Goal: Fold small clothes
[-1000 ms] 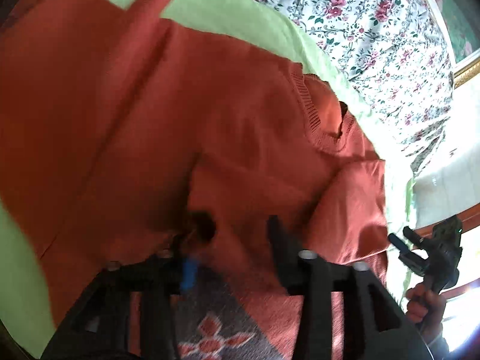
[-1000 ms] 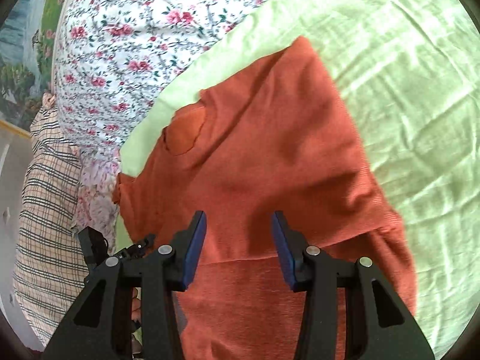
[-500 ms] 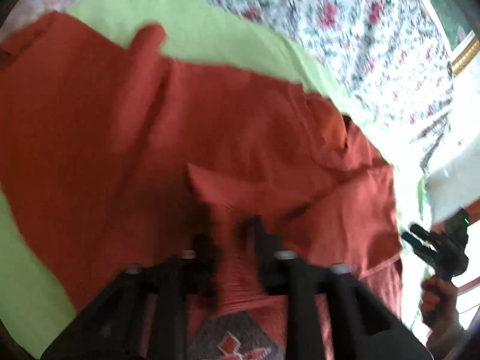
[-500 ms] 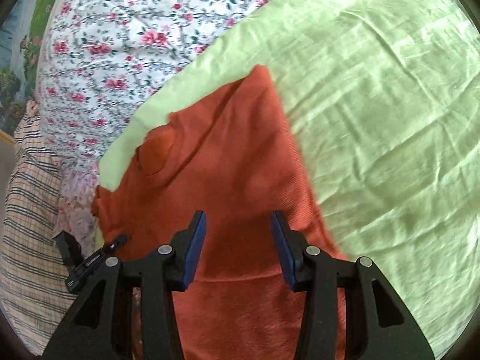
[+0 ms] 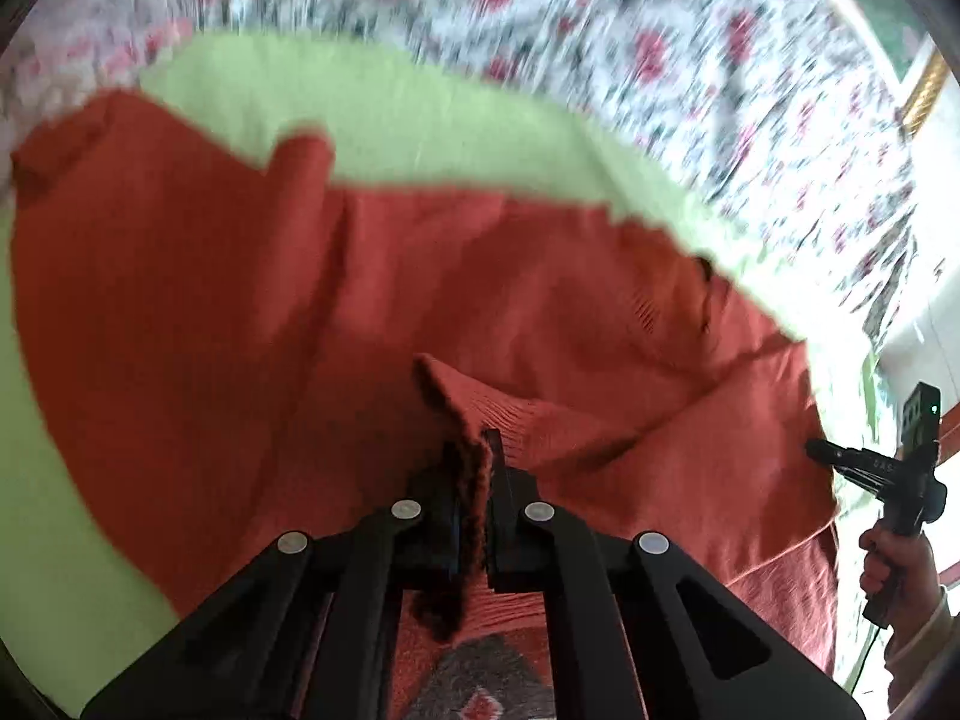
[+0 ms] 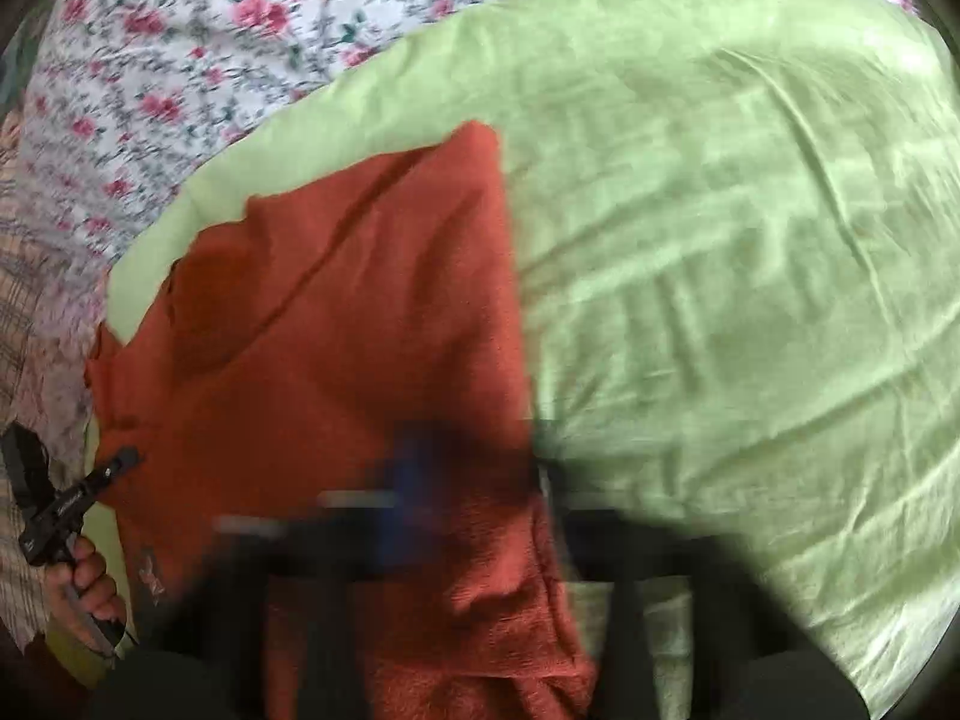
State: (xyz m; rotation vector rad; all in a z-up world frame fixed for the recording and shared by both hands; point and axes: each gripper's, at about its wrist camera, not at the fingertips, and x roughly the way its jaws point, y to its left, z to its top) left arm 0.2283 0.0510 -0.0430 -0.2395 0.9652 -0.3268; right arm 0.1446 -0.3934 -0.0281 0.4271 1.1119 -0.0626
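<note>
A small rust-orange knit sweater (image 5: 228, 312) lies on a light green sheet (image 5: 420, 114). My left gripper (image 5: 471, 462) is shut on a ribbed edge of the sweater (image 5: 474, 414), which stands up between its fingers. In the right wrist view the sweater (image 6: 336, 336) lies at left on the green sheet (image 6: 720, 276). My right gripper (image 6: 474, 468) is motion-blurred low over the sweater's right edge; its jaws still look spread apart. The right gripper also shows at the far right of the left wrist view (image 5: 834, 459).
A white bedcover with pink flowers (image 5: 630, 30) lies beyond the green sheet, also seen in the right wrist view (image 6: 150, 78). A checked cloth (image 6: 18, 312) hangs at the far left. The left gripper and the hand holding it (image 6: 90, 582) show at the lower left.
My left gripper has closed on the sweater's ribbed edge and pulled it up. My right gripper has moved right along the sweater toward its edge and is now blurred by motion.
</note>
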